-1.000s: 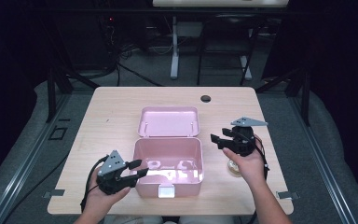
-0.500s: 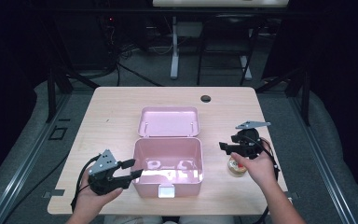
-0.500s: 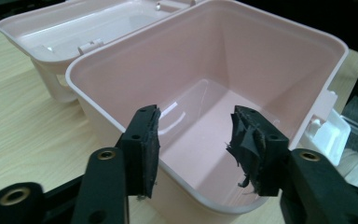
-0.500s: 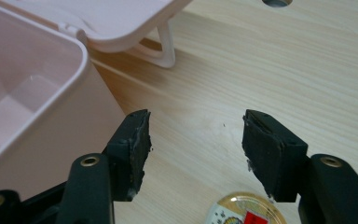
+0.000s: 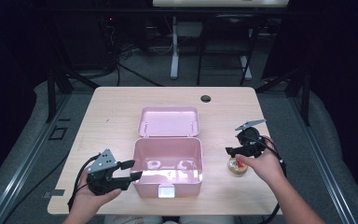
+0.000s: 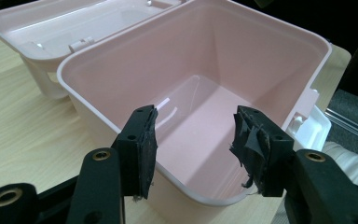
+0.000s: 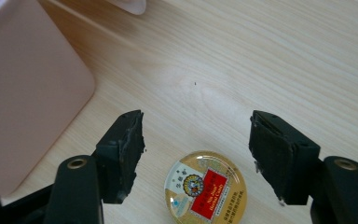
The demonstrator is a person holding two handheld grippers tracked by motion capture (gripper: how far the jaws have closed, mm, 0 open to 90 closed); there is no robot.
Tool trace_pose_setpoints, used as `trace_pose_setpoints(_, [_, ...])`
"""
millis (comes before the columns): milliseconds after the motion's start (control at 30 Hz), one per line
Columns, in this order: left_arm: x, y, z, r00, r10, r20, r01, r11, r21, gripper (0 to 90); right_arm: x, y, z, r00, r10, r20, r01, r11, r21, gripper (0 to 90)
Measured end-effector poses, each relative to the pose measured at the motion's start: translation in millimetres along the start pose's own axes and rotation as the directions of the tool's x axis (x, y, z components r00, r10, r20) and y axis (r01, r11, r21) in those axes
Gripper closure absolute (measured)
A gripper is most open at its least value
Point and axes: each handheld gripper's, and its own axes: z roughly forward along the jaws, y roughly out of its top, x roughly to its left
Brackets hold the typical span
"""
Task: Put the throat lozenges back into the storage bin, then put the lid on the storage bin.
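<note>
Glossy pink plastic box (image 5: pixel 168 161), round gold tin (image 7: pixel 205 187) under wide-spread right tool (image 7: pixel 196 154).

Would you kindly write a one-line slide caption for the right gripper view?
Open right gripper poised over a round gold tin on the wooden table, beside the pink box.

Two black hand-held grippers, left (image 5: pixel 131 170) and right (image 5: pixel 230 150), each topped by a grey three-cornered plate and trailing a black cable. Squared black jaws with brass-ringed screw holes; worn, frayed dark pads (image 6: pixel 145 140). Bare forearms, no sleeves in the high view.
</note>
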Motion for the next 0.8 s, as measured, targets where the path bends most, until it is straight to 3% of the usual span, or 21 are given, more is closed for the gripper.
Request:
trace_pose_setpoints(367, [3.4, 0.7, -9.8, 0.9994, -0.019, -0.027, 0.019, 0.9997, -0.012, 48.3, -5.3, 4.2, 3.0, 0.9998, -0.016, -0.012, 0.017, 0.996, 0.091, 31.6])
trace_pose_setpoints(467, [3.0, 1.1, -10.1, 0.9995, -0.018, -0.026, 0.018, 0.9998, -0.013, 48.3, -6.3, 3.2, 7.5, 0.9991, -0.041, -0.01, 0.042, 0.988, 0.151, 28.7])
trace_pose_setpoints(800, [1.0, 1.8, -9.9, 0.9997, -0.016, -0.019, 0.016, 0.9998, -0.01, 48.3, -11.3, -1.3, 22.2, 0.9989, -0.029, -0.036, 0.039, 0.952, 0.303, 21.6])
